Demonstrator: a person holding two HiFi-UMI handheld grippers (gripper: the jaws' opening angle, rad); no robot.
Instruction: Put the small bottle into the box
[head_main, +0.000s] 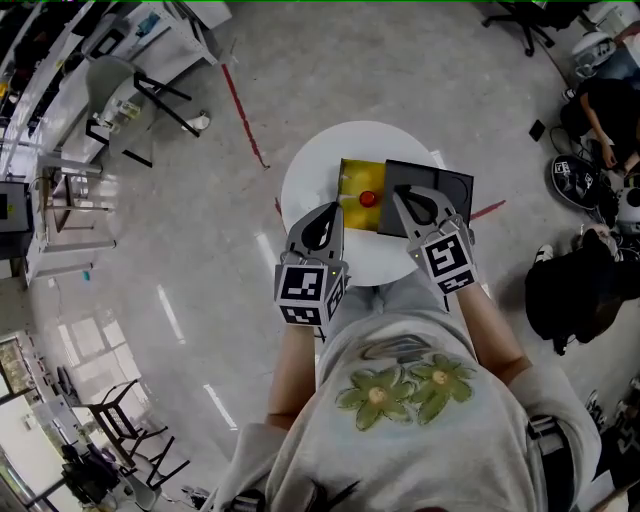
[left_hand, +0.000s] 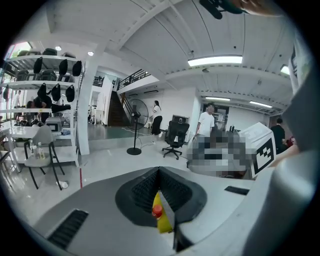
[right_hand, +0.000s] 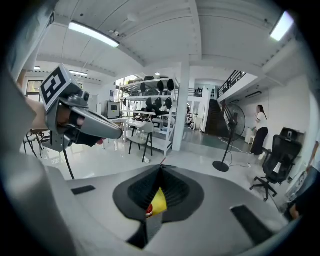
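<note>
The person's flower-print shirt (head_main: 410, 400) fills the lower head view; both forearms reach forward to the round white tabletop (head_main: 310, 180). The left hand-held gripper (head_main: 328, 212) is clenched, its jaws meeting at the tips with nothing gripped; the right hand-held gripper (head_main: 402, 197) is likewise clenched and empty. Both rest over the tabletop's near edge, tips pointing at a yellow box (head_main: 352, 185). The small bottle (head_main: 369, 198), red cap showing, sits inside the box near its right side, just beside a black square piece (head_main: 440, 190). Each gripper view shows the red cap and yellow box through the slit below its jaws.
</note>
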